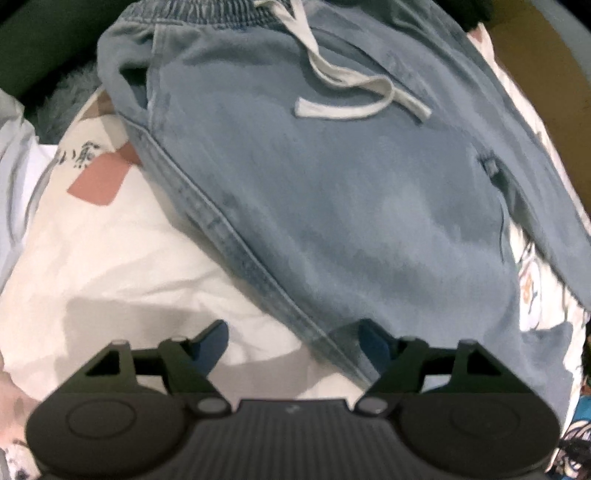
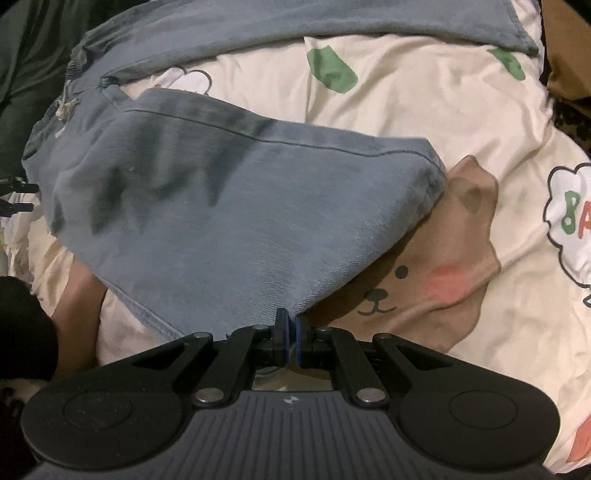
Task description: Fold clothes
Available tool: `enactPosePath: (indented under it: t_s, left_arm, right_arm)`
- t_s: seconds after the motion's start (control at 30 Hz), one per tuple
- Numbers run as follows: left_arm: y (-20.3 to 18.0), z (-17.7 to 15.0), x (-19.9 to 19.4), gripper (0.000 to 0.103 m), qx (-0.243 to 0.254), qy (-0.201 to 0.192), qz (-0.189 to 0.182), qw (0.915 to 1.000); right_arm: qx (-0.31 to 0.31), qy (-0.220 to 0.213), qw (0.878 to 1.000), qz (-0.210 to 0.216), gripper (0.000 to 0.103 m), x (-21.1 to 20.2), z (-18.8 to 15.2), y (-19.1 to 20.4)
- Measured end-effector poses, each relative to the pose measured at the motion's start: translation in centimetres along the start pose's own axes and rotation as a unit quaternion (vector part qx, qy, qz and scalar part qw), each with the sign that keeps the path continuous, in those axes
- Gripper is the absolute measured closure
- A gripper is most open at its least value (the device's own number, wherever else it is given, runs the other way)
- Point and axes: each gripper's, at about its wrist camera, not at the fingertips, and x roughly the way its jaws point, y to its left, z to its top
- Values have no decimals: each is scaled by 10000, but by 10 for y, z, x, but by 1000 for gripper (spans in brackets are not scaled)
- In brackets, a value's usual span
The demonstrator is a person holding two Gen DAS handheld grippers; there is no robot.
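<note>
My right gripper [image 2: 291, 332], bottom centre of its frame, is clamped on a corner of the blue denim trousers [image 2: 221, 206], jaws pressed together with the cloth pinched between them. From that pinch the fabric rises up and left across the frame, a doubled panel with its stitched hem running along the upper edge. I judge I am holding the corner so that this leg can be carried over the rest of the garment for a fold. Below and to the right lies the cream bedsheet [image 2: 424, 110], its brown bear print [image 2: 424, 291] partly covered by the denim.

My left gripper [image 1: 293, 341], at the bottom of its frame, stands wide with nothing between the jaws: one fingertip is over the white bedding [image 1: 129, 258], the other over the side seam of the trousers. Its place at the garment's edge looks chosen to take hold of that seam next.

The elastic waistband [image 1: 207, 14] sits at the top of the left view, and its white drawstring [image 1: 354, 85] lies loose across the front, so the trousers rest face up.
</note>
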Motion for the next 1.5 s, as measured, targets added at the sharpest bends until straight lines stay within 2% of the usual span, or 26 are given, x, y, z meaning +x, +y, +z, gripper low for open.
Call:
enactPosePath:
  t_s: [0.2, 0.3, 0.4, 0.53, 0.6, 0.67, 0.73, 0.77, 0.83, 0.9, 0.97, 1.2, 1.4, 1.5]
  left_arm:
    - [3, -12, 3, 24, -223, 72, -218, 9995]
    - [4, -17, 7, 23, -347, 36, -298, 9989]
    - [6, -22, 13, 19, -457, -34, -337, 9984]
    - [12, -28, 9, 21, -591, -194, -464, 9970]
    - [16, -32, 2, 35, -601, -273, -591, 9961]
    - [23, -35, -6, 44, -667, -362, -766, 9942]
    - [26, -39, -14, 49, -791, -408, -934, 9916]
    - [23, -42, -19, 53, -821, -421, -987, 9908]
    - [17, -48, -30, 60, -880, -449, -1092, 9891]
    - [26, -49, -37, 79, -895, -478, -1051, 9893]
    - [37, -49, -37, 88, -899, -469, -971, 9901]
    - [53, -57, -58, 89, -799, -476, -688, 9933]
    - [51, -56, -67, 90, -850, -398, -457, 9945]
    - [47, -52, -71, 84, -811, -320, -345, 9956]
  right_arm:
    - [257, -20, 9994, 210, 102, -32, -3, 1]
    - [266, 161, 9990, 327, 102, -44, -4, 6]
    - [292, 399, 9983, 320, 101, -41, -8, 6]
    - [467, 324, 9980, 260, 96, -25, -14, -2]
    - [466, 364, 9978, 315, 94, -19, -15, -6]
    - [303, 355, 9985, 298, 85, -19, -12, -7]
    - [215, 227, 9993, 218, 75, -23, -7, -11]
    - [243, 174, 9994, 176, 65, -25, -4, -15]
    - [294, 21, 9996, 41, 65, -30, 2, -25]
    - [273, -132, 9993, -228, 64, -31, 6, -34]
    - [248, -250, 9980, -530, 64, -30, 8, -44]
    - [32, -323, 9939, -1051, 61, -12, 16, -68]
    - [236, -374, 9951, -887, 59, 5, 17, -84]
    - [390, -469, 9945, -852, 56, 14, 15, -87]
